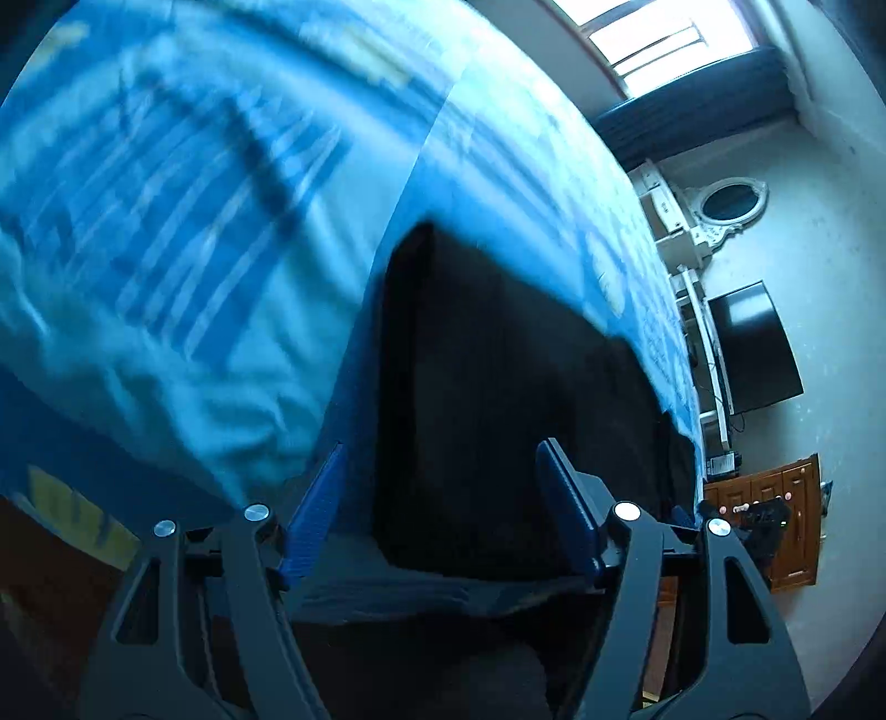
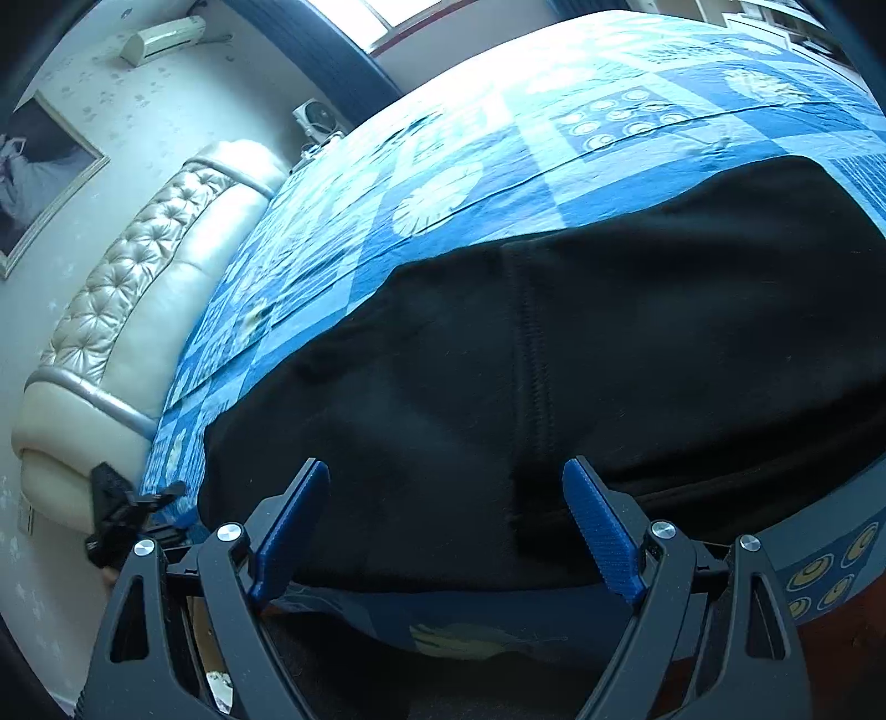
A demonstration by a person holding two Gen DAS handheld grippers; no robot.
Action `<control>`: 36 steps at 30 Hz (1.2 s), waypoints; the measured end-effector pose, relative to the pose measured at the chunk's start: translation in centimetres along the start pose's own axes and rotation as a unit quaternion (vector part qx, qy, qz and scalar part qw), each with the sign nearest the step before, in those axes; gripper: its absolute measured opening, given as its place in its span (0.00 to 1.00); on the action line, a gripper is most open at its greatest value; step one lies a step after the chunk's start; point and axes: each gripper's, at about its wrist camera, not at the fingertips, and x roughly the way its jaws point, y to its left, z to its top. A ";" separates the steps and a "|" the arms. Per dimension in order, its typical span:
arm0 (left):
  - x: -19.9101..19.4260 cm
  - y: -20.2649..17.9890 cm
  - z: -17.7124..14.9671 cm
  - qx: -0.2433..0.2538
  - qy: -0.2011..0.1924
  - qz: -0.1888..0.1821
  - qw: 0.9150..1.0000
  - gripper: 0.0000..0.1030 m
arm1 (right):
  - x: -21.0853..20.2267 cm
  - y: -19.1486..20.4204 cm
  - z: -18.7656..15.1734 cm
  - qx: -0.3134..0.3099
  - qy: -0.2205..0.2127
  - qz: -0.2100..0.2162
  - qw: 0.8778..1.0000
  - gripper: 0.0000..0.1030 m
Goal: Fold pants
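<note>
Nearest to camera, left gripper (image 1: 440, 498): blue pads apart, nothing pinched, black pants (image 1: 498, 399) lying below gap. Right gripper (image 2: 446, 523): pads spread wide, hovering above pants (image 2: 554, 360), no grip. Pants flat on blue patterned bedspread (image 2: 498, 155), near bed's front edge. Beyond: tufted cream headboard (image 2: 144, 260), framed picture (image 2: 39, 160), air conditioner (image 2: 163, 36) on wall.
</note>
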 end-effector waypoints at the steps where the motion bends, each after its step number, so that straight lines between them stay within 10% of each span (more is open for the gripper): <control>1: 0.2 0.1 -0.5 -0.003 -0.005 -0.002 1.000 0.68 | 0.1 0.1 -0.1 -0.001 0.002 0.001 1.000 0.83; 25: 3.7 -0.4 -0.4 -0.081 0.022 -0.090 0.992 0.52 | 0.6 1.4 -0.8 -0.017 0.009 0.020 1.000 0.83; 29: 4.4 0.3 0.4 -0.103 0.033 -0.083 0.991 0.16 | 0.5 1.6 -0.7 -0.016 0.012 0.027 0.999 0.83; 36: 1.6 -5.4 1.5 -0.025 -0.008 -0.043 0.999 0.12 | -0.7 1.6 0.1 -0.014 0.004 0.040 0.999 0.83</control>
